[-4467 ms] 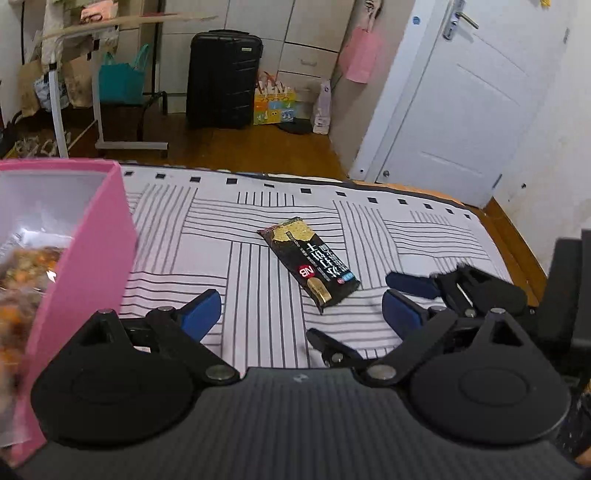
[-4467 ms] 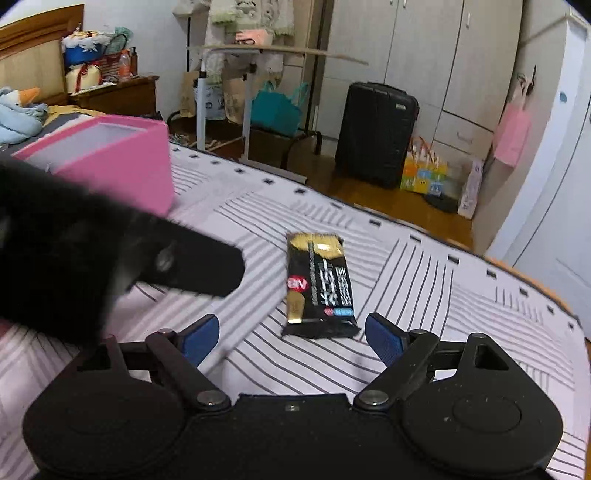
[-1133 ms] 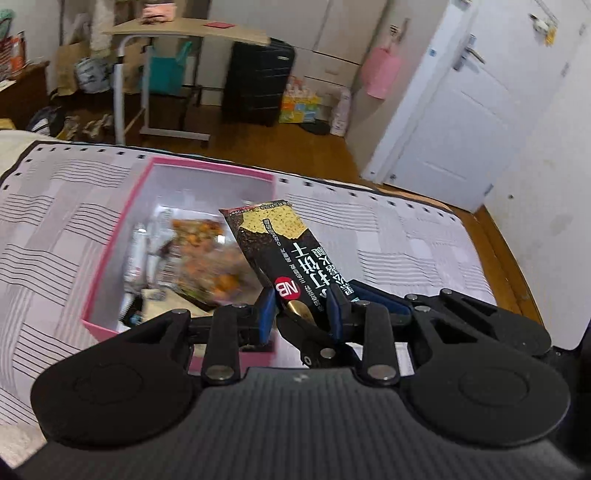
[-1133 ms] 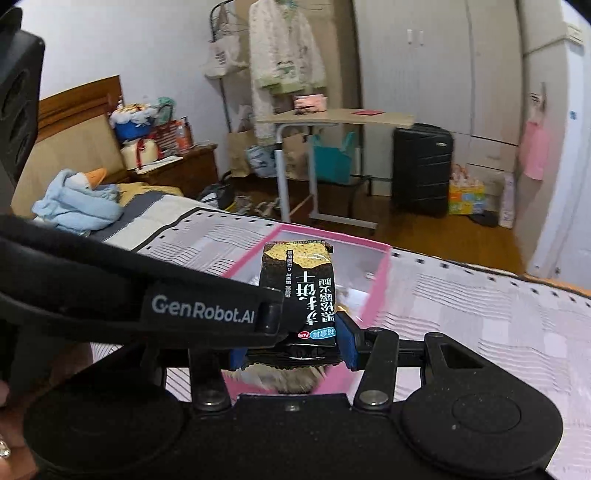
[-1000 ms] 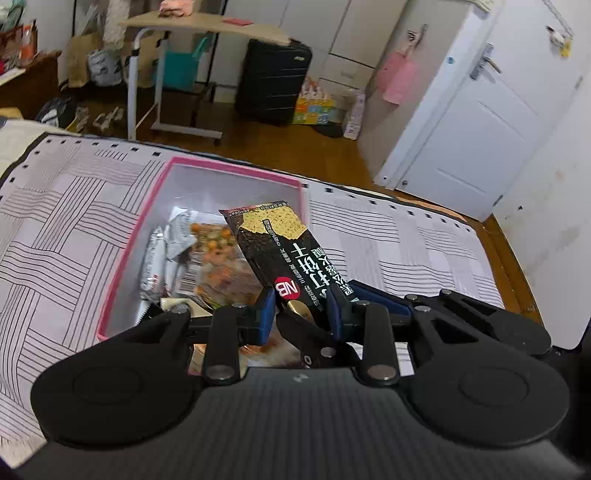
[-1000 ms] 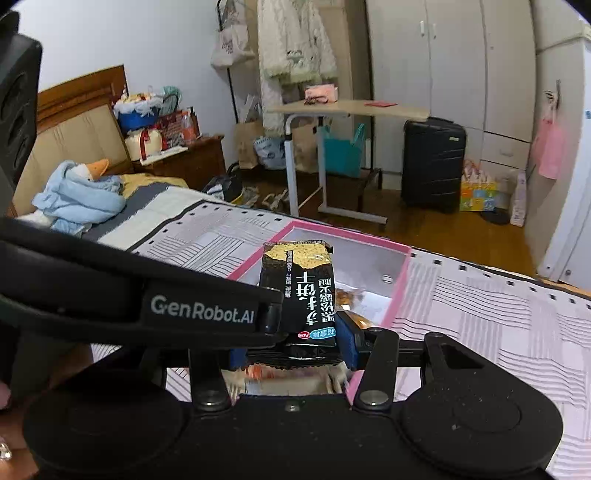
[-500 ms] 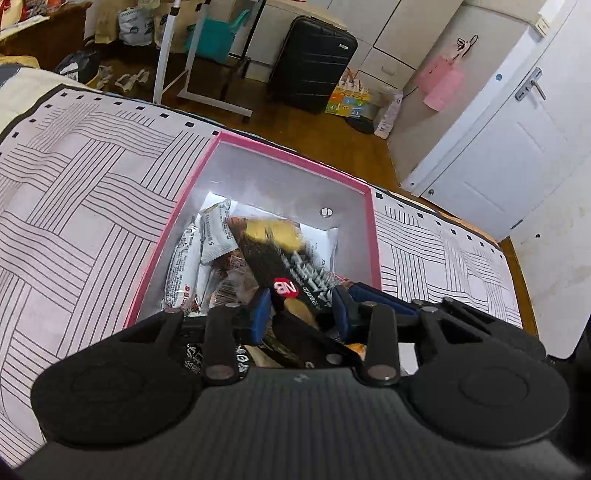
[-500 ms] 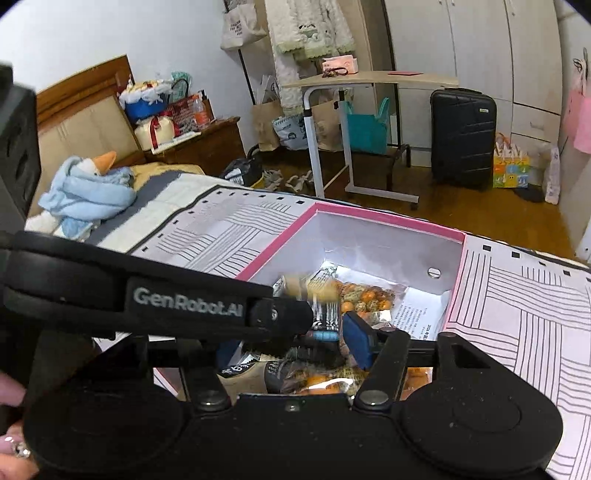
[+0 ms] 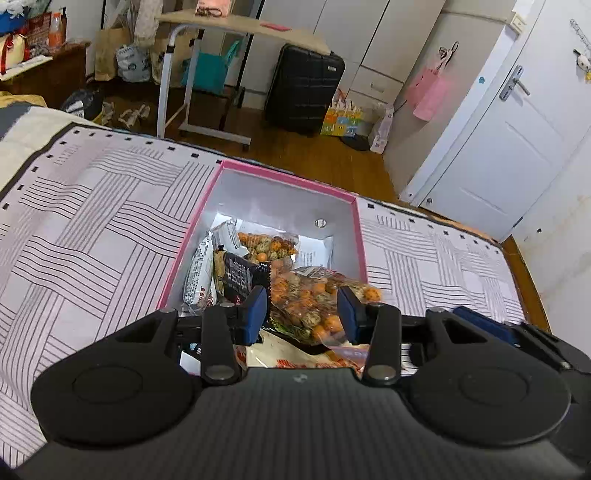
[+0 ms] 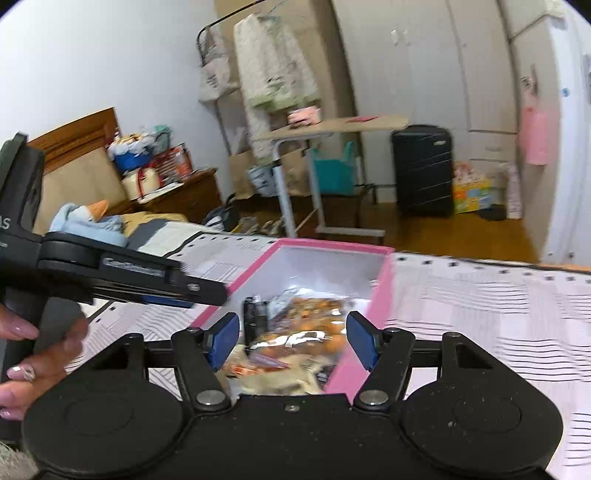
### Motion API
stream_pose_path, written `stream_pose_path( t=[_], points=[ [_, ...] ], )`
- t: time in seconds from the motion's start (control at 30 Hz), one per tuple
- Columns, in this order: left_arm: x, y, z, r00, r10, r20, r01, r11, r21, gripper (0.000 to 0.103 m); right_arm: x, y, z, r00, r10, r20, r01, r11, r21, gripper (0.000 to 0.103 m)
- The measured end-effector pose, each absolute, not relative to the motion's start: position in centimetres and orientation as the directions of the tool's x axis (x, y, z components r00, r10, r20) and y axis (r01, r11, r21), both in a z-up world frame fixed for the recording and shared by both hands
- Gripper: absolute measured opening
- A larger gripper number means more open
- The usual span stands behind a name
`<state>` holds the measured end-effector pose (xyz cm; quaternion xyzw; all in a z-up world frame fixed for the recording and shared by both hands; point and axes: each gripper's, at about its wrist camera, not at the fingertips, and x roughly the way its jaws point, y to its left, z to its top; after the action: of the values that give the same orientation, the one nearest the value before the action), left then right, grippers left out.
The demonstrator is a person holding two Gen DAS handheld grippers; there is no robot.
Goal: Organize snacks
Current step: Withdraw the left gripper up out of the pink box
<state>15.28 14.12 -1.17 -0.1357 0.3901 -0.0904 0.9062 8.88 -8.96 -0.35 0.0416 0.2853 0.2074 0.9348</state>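
Note:
A pink box (image 9: 288, 182) with a white inside stands on the striped bedspread and holds several snack packets. The black biscuit packet (image 9: 240, 275) lies inside it among them, next to a clear bag of orange and green snacks (image 9: 306, 295). My left gripper (image 9: 302, 314) is open and empty just above the box's near end. My right gripper (image 10: 291, 341) is open and empty over the box (image 10: 365, 291), where the black packet (image 10: 255, 314) also shows. The left gripper's body crosses the right wrist view at the left.
The striped bedspread (image 9: 92, 221) spreads on both sides of the box. Beyond the bed's edge are a wooden floor, a rolling side table (image 9: 221, 33), a black suitcase (image 9: 303, 92) and a white door (image 9: 509, 147). A bedside cabinet (image 10: 177, 192) stands at the left.
Both grippers were shut on the black biscuit packet and carried it over the pink box. Both have opened, and the packet now lies in the box.

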Motion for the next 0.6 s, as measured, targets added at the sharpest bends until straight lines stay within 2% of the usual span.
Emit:
stream_pose_path(
  t=[0.17, 0.27, 0.37, 0.6],
  points=[
    [12.9, 13.3, 1.2, 0.697, -0.259, -0.668, 0.078, 0.954, -0.288, 0.042, 6.8, -11.2, 1.5, 0.789, 0.315, -0.528, -0.283, 0.948, 0.143, 0.073],
    [11.2, 12.6, 2.4, 0.697, -0.303, -0.650, 0.133, 0.945, -0.298, 0.046, 5.4, -12.3, 2.2, 0.811, 0.262, -0.524, -0.241, 0.964, 0.110, 0.074],
    [9.2, 11.6, 3.3, 0.722, -0.275, -0.635, 0.153, 0.958, -0.241, 0.048, 3.8, -13.4, 2.7, 0.819, 0.251, -0.516, -0.223, 0.968, 0.118, 0.076],
    [5.0, 9.5, 4.4, 0.741, -0.291, -0.605, 0.209, 0.956, -0.205, 0.055, 0.3, -14.4, 3.2, 0.833, 0.205, -0.514, -0.174, 0.979, 0.108, 0.078]
  ],
)
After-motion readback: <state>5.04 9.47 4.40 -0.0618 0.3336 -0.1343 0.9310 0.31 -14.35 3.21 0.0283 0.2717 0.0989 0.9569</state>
